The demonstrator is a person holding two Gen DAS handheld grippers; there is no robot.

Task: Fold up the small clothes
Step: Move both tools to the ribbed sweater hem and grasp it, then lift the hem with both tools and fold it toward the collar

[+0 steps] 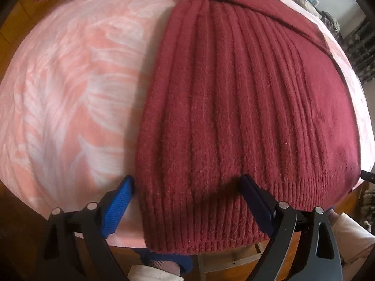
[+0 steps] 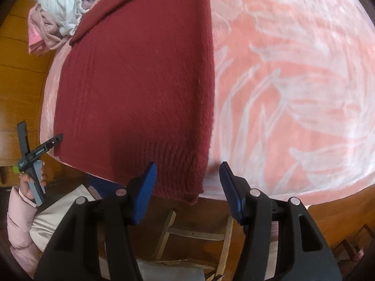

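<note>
A dark red ribbed knit sweater (image 1: 234, 107) lies flat on a pink and white blanket (image 1: 70, 89), its hem at the near edge. My left gripper (image 1: 187, 180) is open over the hem's left corner. One blue pad (image 1: 119, 201) sits on the blanket beside the sweater and the other pad (image 1: 255, 201) rests over the knit. In the right wrist view my right gripper (image 2: 188, 166) is open across the sweater's (image 2: 140, 89) right hem corner, with one fingertip above the ribbing and the other above the blanket (image 2: 293, 82). Neither gripper pinches the fabric. The left gripper (image 2: 41, 131) shows at the sweater's far corner, held in a hand.
A heap of pale clothes (image 2: 63, 7) lies at the blanket's far corner. A wooden frame (image 2: 194, 229) stands below the near edge on the orange wood floor (image 2: 21, 82). The person's pink sleeve (image 2: 18, 222) is low left. Dark clutter (image 1: 361, 53) sits beyond the far right edge.
</note>
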